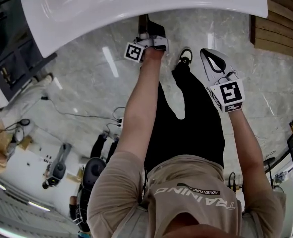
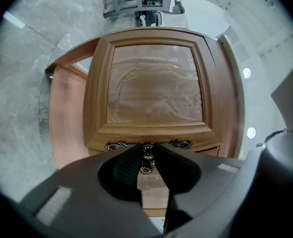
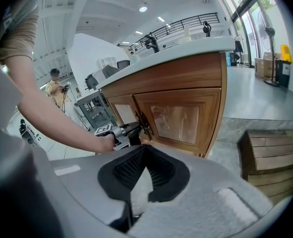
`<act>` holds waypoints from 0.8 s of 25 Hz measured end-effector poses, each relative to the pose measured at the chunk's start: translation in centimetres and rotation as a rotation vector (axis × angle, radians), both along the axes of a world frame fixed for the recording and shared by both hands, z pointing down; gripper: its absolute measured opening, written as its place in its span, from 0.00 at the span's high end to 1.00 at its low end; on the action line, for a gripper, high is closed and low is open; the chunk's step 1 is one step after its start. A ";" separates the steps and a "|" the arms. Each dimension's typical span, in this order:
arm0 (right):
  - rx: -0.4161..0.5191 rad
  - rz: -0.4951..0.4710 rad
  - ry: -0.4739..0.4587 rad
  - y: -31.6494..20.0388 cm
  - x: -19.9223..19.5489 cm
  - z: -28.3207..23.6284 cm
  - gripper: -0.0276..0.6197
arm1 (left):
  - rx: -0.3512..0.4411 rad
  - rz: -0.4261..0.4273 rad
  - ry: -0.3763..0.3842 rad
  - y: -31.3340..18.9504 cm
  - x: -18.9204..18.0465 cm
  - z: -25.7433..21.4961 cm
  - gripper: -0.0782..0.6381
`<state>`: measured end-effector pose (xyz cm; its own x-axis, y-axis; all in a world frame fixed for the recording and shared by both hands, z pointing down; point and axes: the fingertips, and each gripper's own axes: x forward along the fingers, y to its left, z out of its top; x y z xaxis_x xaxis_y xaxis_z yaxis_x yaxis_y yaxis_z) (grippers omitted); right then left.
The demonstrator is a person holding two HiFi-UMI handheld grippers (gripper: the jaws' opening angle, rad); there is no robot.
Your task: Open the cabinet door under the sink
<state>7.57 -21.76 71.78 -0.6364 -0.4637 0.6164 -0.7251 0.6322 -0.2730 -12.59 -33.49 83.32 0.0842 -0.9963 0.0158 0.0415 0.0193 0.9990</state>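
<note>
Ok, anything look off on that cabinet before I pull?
Only the film over the door panel: it is clear plastic, wrinkled, apparently never peeled off. Nothing looks broken or spilled. The left gripper has its jaws on the knob.

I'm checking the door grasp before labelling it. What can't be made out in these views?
Head view: the sink covers the cabinet door and the tips of the left gripper.
Left gripper view: the gripper's own body hides the cabinet door below its knob.
Right gripper view: the left gripper covers the knob.
Cabinet's inside: shown in no view.
</note>
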 end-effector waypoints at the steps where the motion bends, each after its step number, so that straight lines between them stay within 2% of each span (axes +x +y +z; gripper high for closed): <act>1: -0.002 -0.006 0.003 0.2 0.0 0.1 0.95 | 0.002 0.004 0.003 0.1 0.1 0.0 0.75; 7: 0.000 -0.031 0.032 1.2 -0.9 0.6 0.95 | 0.011 0.070 0.007 1.2 0.8 0.2 0.75; 20: 0.029 -0.029 0.010 5.8 -8.4 -1.6 0.95 | 0.004 0.265 0.047 7.6 -0.6 0.0 0.75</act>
<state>-0.79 -15.95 70.14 -0.6432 -0.4633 0.6096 -0.7093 0.6603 -0.2467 -13.20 -25.88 83.36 0.3424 -0.9396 0.0016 0.0817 0.0315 0.9962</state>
